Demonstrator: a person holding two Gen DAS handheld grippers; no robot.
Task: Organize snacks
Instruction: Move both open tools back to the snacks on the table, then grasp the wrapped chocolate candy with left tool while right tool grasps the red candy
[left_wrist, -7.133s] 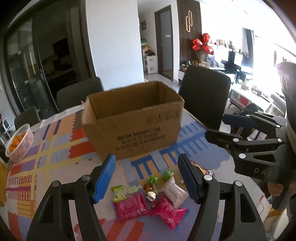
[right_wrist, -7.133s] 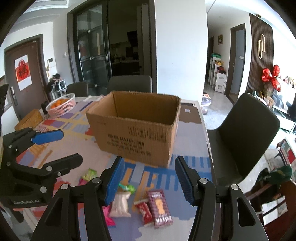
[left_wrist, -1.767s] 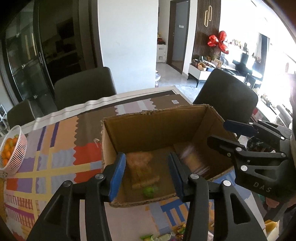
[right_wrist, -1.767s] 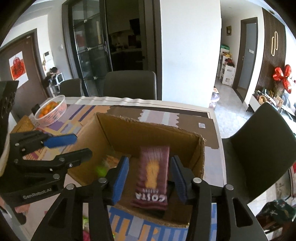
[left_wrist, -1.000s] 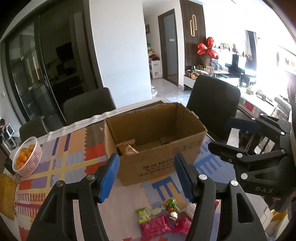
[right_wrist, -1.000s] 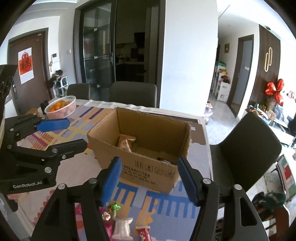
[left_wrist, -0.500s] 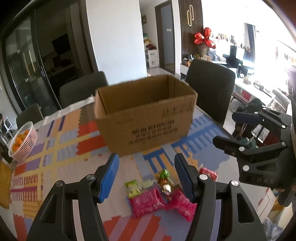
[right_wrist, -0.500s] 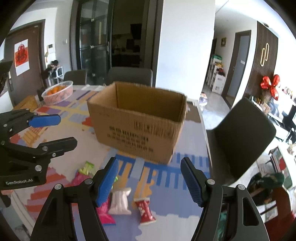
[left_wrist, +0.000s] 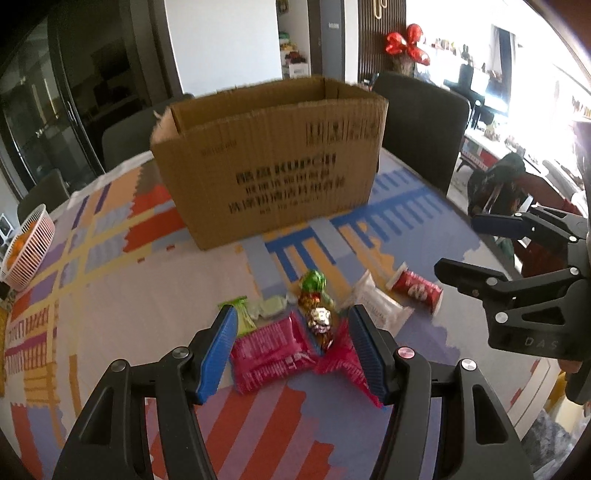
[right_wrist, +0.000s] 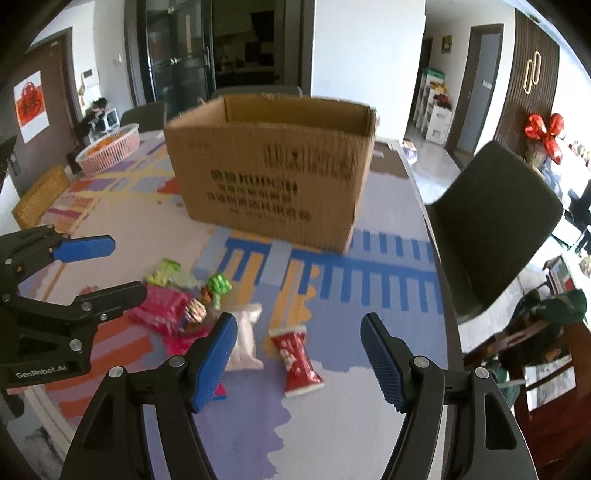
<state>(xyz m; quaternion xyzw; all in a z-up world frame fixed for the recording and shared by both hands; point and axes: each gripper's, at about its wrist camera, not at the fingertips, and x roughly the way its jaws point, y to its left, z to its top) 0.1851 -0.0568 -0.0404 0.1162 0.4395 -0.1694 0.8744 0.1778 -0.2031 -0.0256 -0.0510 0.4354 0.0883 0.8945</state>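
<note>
patterned in blue, orange, purple and red blocks, the surface (left_wrist: 122, 295) carries an open cardboard box (left_wrist: 273, 177) toward twelve o'clock in both wrist views, printed side facing the cameras. a white basket of oranges (left_wrist: 26, 247) sits near the surface's edge at nine o'clock in the left view, well apart from the box. dark chairs (right_wrist: 491, 218) stand around the surface, and a red foil bow (right_wrist: 546, 133) shows by the far wall at two o'clock.

the snacks lie in a loose cluster on the surface in front of the box, apart from it. in the left view a pink packet (left_wrist: 271, 350) lies flat at six o'clock, with a second pink packet (left_wrist: 343, 365) beside it at five o'clock. green-wrapped candies (left_wrist: 258, 310) lie just beyond them, a shiny foil candy (left_wrist: 317, 314) between the two pink packets, a white packet (left_wrist: 376, 306) toward three o'clock of that, and a red packet (left_wrist: 415, 290) farthest out at two o'clock.

the left gripper (left_wrist: 295, 347) hangs above the pink packets with its blue-padded jaws spread and nothing pinched between them. the right gripper (right_wrist: 299, 358) hangs with its jaws spread too, holding nothing; in its own view the red packet lies on the surface between its pads, untouched, and the white packet lies just beside the left-hand pad.
</note>
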